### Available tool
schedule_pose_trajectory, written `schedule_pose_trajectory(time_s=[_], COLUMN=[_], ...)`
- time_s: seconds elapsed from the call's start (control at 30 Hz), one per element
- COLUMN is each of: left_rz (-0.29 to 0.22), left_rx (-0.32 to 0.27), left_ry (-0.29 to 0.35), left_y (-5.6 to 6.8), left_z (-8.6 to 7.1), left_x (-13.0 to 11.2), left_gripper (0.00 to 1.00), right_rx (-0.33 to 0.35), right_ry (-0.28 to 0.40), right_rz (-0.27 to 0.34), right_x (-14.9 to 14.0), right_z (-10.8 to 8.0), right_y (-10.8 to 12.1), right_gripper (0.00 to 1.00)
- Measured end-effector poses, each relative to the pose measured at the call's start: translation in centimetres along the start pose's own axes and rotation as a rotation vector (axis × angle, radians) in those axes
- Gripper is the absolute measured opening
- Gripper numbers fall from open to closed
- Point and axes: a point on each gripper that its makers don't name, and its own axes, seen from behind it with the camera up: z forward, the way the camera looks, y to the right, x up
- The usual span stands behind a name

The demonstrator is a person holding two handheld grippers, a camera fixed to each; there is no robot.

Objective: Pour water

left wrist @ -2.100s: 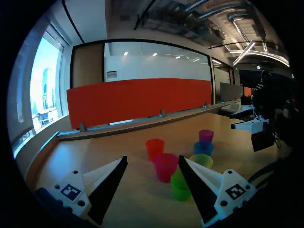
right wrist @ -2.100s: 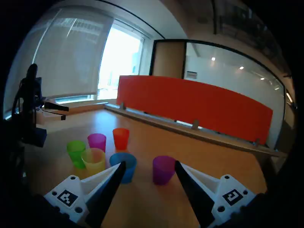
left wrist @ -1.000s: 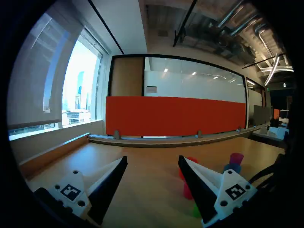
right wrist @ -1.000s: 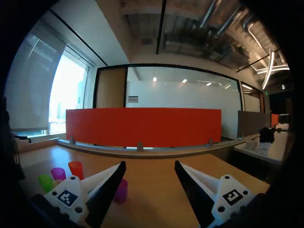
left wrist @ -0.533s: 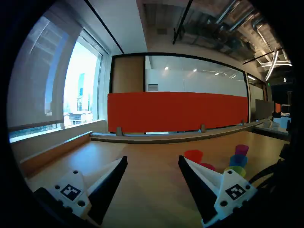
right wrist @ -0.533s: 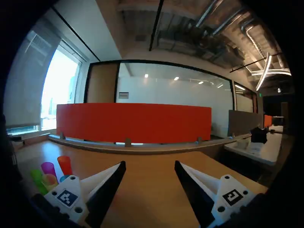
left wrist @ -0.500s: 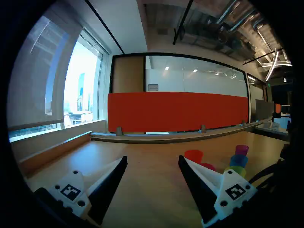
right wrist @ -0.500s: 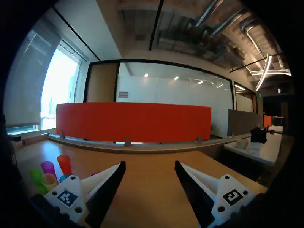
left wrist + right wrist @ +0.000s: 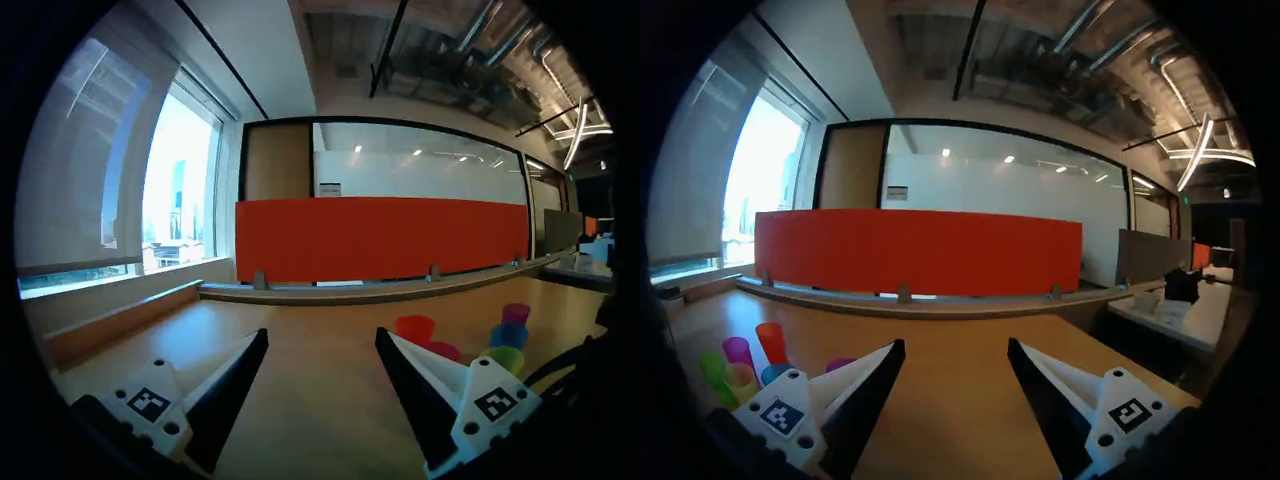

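Several small coloured plastic cups stand on the wooden table (image 9: pixel 320 376). In the left gripper view a red cup (image 9: pixel 415 328), a purple cup (image 9: pixel 516 313), a blue cup (image 9: pixel 510 335) and a yellow-green cup (image 9: pixel 506 357) sit to the right, and a pink cup (image 9: pixel 445 350) peeks from behind the right finger. My left gripper (image 9: pixel 322 344) is open and holds nothing. In the right gripper view a red cup (image 9: pixel 771 341), a purple cup (image 9: pixel 738 352), a green cup (image 9: pixel 715 373), a yellow cup (image 9: pixel 742 380) and a blue cup (image 9: pixel 774 372) stand at the far left. My right gripper (image 9: pixel 955 352) is open and holds nothing.
A long orange divider panel (image 9: pixel 384 236) runs along the table's far edge (image 9: pixel 920 248). A large window (image 9: pixel 172 212) is at the left. Another desk with items (image 9: pixel 1176 308) stands off to the right.
Both views have swung up and away from the cups over the last two seconds. The cups now sit off to the side of each gripper instead of between the fingers.
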Motion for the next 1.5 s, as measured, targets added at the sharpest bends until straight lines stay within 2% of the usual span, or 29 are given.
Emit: schedule_pose_trajectory(time_s=[0.2,0.4,0.9,1.1,1.5], left_rz=[-0.013,-0.017,-0.023,-0.006,-0.008], left_rx=[0.012,0.011,0.013,0.012,0.003], left_ry=[0.007,0.009,-0.012,-0.012,-0.011], left_y=[-0.5,-0.5,-0.7,-0.6,-0.5], left_z=[0.1,0.4,0.9,1.0,0.9], left_x=[-0.5,-1.0,-2.8,-2.9,-2.8], left_gripper=[1.0,1.0,1.0,1.0,1.0], right_rx=[0.004,0.007,-0.015,-0.013,-0.013], right_ry=[0.0,-0.005,-0.007,-0.007,-0.003], right_rz=[0.004,-0.004,-0.005,-0.006,0.004], right_x=[0.0,-0.2,-0.3,-0.3,0.0], right_z=[0.1,0.1,-0.1,-0.1,-0.1], right_y=[-0.4,-0.7,0.2,0.0,0.3], right_gripper=[1.0,1.0,1.0,1.0,1.0])
